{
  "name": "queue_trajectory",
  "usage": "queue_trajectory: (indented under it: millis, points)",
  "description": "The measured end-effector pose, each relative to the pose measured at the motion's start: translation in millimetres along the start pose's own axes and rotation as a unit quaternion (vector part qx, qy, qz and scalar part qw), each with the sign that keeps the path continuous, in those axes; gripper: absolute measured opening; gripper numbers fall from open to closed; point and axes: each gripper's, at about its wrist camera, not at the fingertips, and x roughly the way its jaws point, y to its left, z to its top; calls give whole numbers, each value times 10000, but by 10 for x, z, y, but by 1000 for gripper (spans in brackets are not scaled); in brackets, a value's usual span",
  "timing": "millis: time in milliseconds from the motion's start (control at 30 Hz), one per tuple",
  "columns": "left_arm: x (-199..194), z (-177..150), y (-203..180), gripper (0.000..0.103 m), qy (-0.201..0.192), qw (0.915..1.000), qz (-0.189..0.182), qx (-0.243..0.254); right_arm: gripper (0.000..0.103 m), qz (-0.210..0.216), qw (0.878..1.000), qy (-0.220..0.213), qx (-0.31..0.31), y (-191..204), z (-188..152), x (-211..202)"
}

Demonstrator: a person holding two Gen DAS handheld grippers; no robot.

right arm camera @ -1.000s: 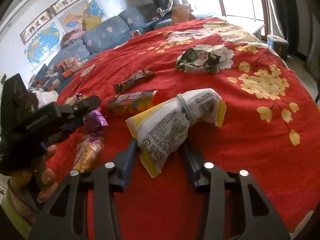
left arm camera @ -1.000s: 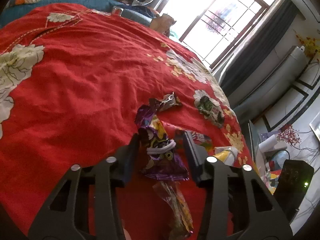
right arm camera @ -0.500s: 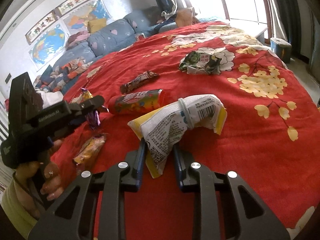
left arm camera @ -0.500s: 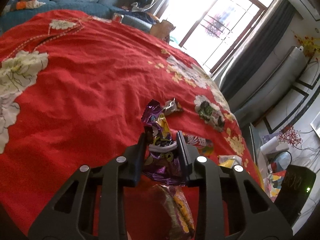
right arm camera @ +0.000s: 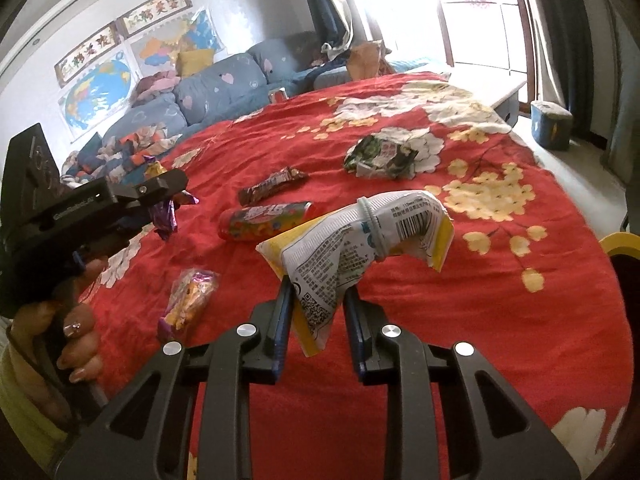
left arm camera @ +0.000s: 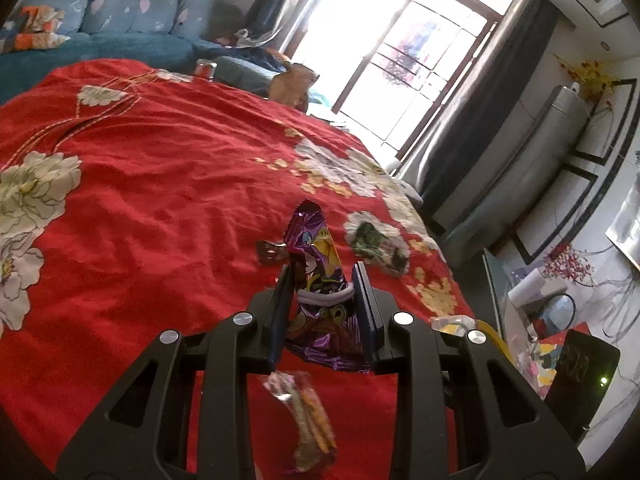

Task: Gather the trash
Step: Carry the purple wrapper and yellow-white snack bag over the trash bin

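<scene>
Both jaws have just closed: the left hand-held gripper (left arm camera: pixel 323 304) now pinches the purple wrapper (left arm camera: pixel 320 280), the right hand-held gripper (right arm camera: pixel 316 312) the white-and-yellow packet (right arm camera: pixel 360 236). Each piece has come up off the red bedspread (right arm camera: pixel 500 300) (other litter remains), so two are ready to carry away.

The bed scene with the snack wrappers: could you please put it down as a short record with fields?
surface: red floral bedspread
left gripper: shut on purple wrapper, lifted off the bedspread
right gripper: shut on white and yellow bag, lifted off the bedspread
both jaws: have just been closing on their wrappers
still lying on bedspread: red tube, brown bar wrapper, green crumpled packet, orange clear wrapper
trash container: none in view
</scene>
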Motion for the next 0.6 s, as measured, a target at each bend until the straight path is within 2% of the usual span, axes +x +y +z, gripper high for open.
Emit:
queue_trajectory:
  millis: [600]
  points:
    - [-26,-153,-541,23,98,9978,-345,561,24,-282,9984,-415,247,-299,74,-399]
